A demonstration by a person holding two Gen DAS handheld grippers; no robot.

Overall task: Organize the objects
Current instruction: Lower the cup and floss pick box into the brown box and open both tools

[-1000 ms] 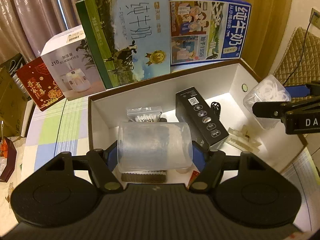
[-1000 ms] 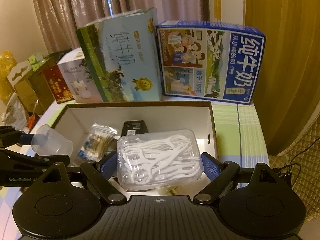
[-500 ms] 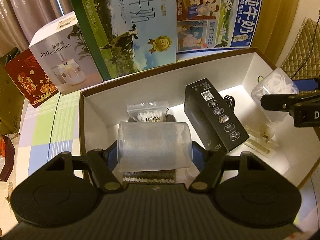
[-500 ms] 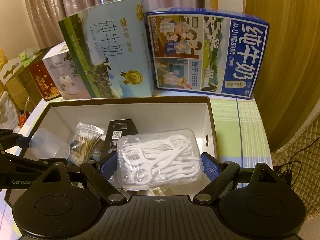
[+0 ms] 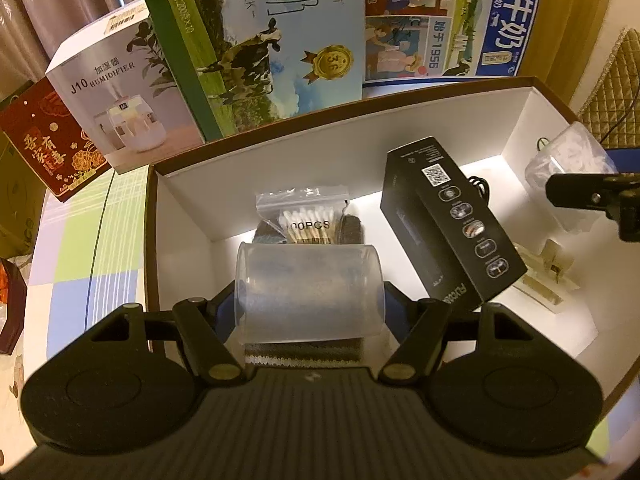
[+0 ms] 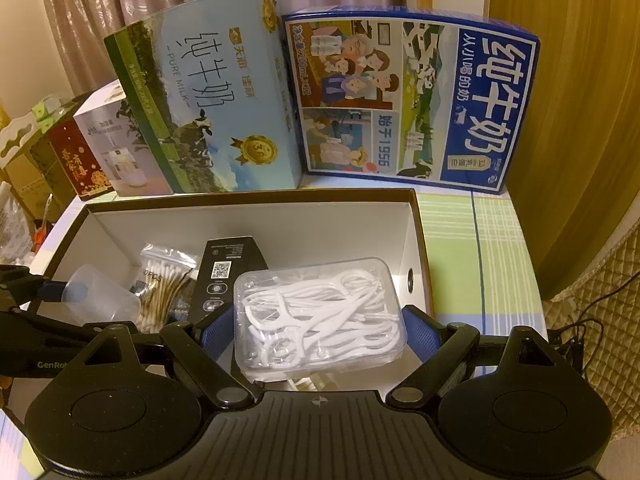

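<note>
Frosted plastic cup (image 5: 310,292), frame centre, clamped in left claw (image 5: 310,300) over white storage box (image 5: 188,200). Clear dental-floss-pick case (image 6: 320,316), frame centre, clamped in right claw (image 6: 320,320) above same box.

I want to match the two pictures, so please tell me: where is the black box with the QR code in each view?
Left wrist view: the black box leans tilted in the storage box, right of centre, beside the bag of cotton swabs.
Right wrist view: the black box is left of centre, behind the case of floss picks, partly hidden by it.
Shared landmark: the blue milk carton behind the storage box.
</note>
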